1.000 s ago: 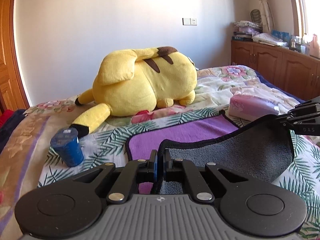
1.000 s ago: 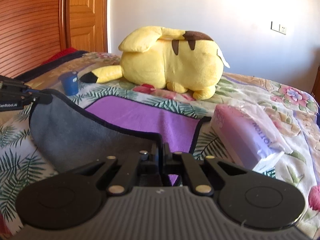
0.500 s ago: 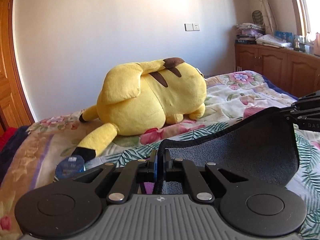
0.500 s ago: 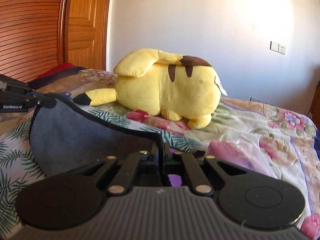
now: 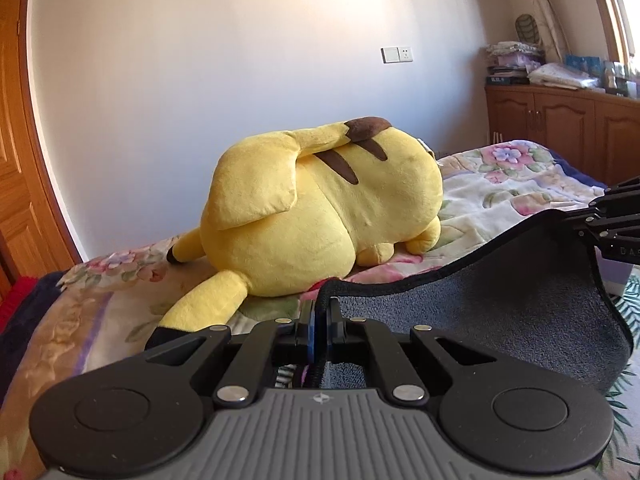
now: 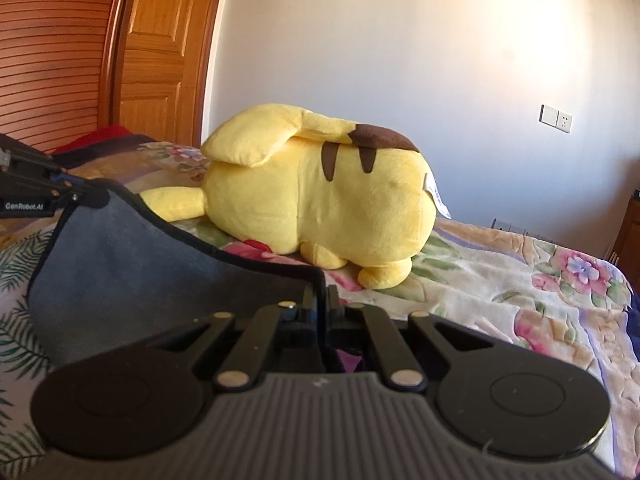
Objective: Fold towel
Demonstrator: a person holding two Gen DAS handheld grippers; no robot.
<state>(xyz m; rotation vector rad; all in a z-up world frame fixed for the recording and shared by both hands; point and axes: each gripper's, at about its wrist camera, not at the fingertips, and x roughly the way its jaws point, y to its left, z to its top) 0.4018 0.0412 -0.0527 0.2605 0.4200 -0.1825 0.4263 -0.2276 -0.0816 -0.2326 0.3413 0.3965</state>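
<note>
Your left gripper (image 5: 320, 312) is pressed together on one corner of the towel (image 5: 500, 300), and your right gripper (image 6: 320, 304) pinches the neighbouring corner the same way, so the black-bound edge runs slack between the two. The towel hangs gray side toward both cameras, lifted off the bed, with a sliver of purple showing just under the fingers. Beneath it lies a bedspread (image 5: 500, 192) printed with flowers and green palm fronds, filling a sunlit bedroom with a plain white wall (image 5: 240, 60) behind. A large yellow plush toy (image 5: 320, 208) with brown stripes lies on the bedspread beyond the raised edge, close to the towel but apart from it. The left camera alone takes in a wooden cabinet (image 5: 560, 128) on the right, piled with folded linens and boxes, and a strip of window frame beside it; it also catches your right gripper at the picture's right edge. The right camera alone shows a slatted wooden door (image 6: 52, 48) and a panelled door next to it, plus your left gripper at the picture's left edge. A wall socket (image 5: 396, 54) appears in both views. The lifted towel hides the bedspread directly in front of you.
</note>
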